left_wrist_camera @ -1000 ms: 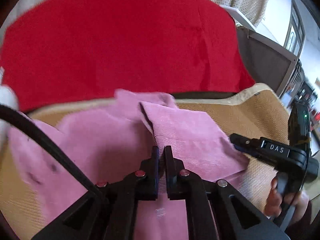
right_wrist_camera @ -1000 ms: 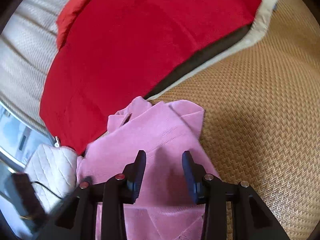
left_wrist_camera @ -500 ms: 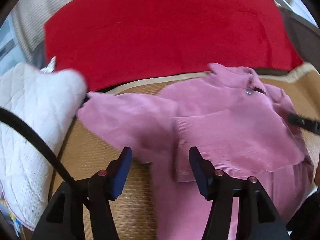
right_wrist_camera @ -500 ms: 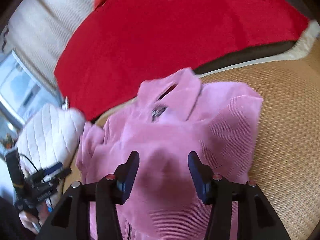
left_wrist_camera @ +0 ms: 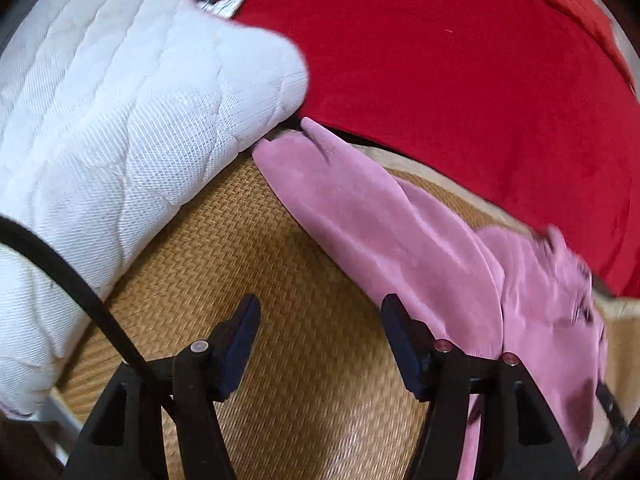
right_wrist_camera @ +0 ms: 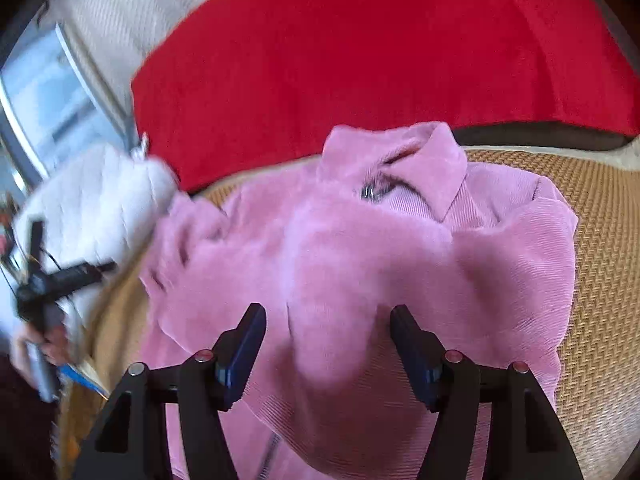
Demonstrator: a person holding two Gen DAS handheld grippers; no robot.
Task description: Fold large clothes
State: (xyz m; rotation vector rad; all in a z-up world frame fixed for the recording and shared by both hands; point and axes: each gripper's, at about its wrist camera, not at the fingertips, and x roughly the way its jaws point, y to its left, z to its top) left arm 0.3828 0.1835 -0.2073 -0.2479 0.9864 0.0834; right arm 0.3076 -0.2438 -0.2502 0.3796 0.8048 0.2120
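Observation:
A pink corduroy jacket (right_wrist_camera: 360, 264) lies on a woven tan mat (right_wrist_camera: 600, 280), collar toward the red cushion, with one side folded over its front. My right gripper (right_wrist_camera: 326, 316) is open and empty, hovering above the jacket's middle. In the left wrist view the jacket's left sleeve (left_wrist_camera: 360, 208) stretches out toward the white pillow. My left gripper (left_wrist_camera: 318, 308) is open and empty over the bare mat (left_wrist_camera: 240, 248), just left of that sleeve. The left gripper also shows at the left edge of the right wrist view (right_wrist_camera: 60, 280), blurred.
A white quilted pillow (left_wrist_camera: 120, 100) lies at the mat's left end, touching the sleeve tip. A large red cushion (left_wrist_camera: 460, 60) stands behind the mat. A window (right_wrist_camera: 48, 104) and curtain are at the far left.
My left gripper opened, letting go of the jacket fold, and swung left to the outstretched sleeve. My right gripper pulled back over the jacket's middle, staying open.

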